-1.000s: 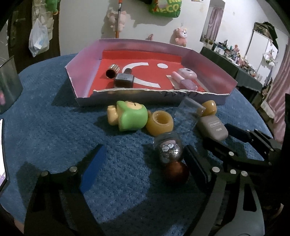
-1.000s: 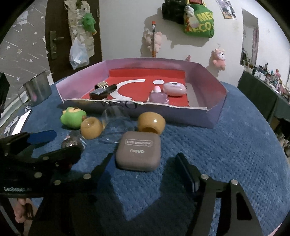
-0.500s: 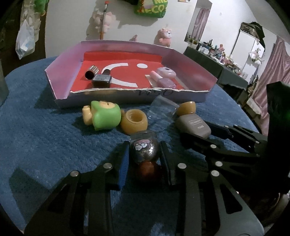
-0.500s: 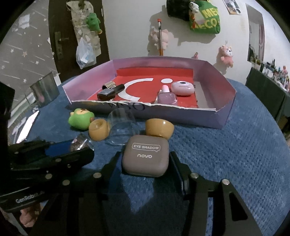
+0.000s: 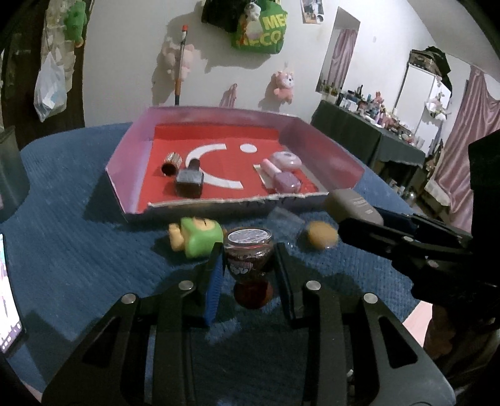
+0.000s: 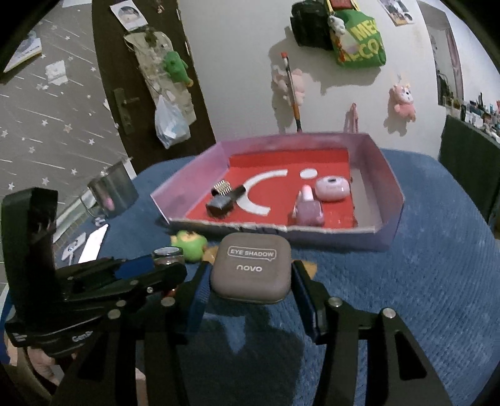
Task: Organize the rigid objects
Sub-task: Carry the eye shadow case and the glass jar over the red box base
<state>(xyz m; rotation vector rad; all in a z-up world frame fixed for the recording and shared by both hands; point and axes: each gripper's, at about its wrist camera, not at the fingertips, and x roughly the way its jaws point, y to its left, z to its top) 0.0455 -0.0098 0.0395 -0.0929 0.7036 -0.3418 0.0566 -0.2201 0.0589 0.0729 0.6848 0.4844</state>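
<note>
My left gripper (image 5: 248, 265) is clamped on a small dark glass bottle (image 5: 248, 257), and my right gripper (image 6: 250, 281) on the grey eyeshadow compact (image 6: 251, 270), both held above the blue textured cloth (image 5: 78, 250). Just beyond sits the purple-walled, red-floored tray (image 5: 131, 150) holding nail polish bottles. A white wall hung with plush toys (image 5: 282, 82) stands behind.

Right tongs (image 6: 250, 282) clamp grey eyeshadow case (image 6: 251, 272), lifted before tray (image 6: 392, 200).

Background, non-task items
Green bag (image 5: 258, 29) and pink plush (image 5: 283, 82) on wall; plastic bag (image 6: 171, 122) on door (image 6: 125, 78).
</note>
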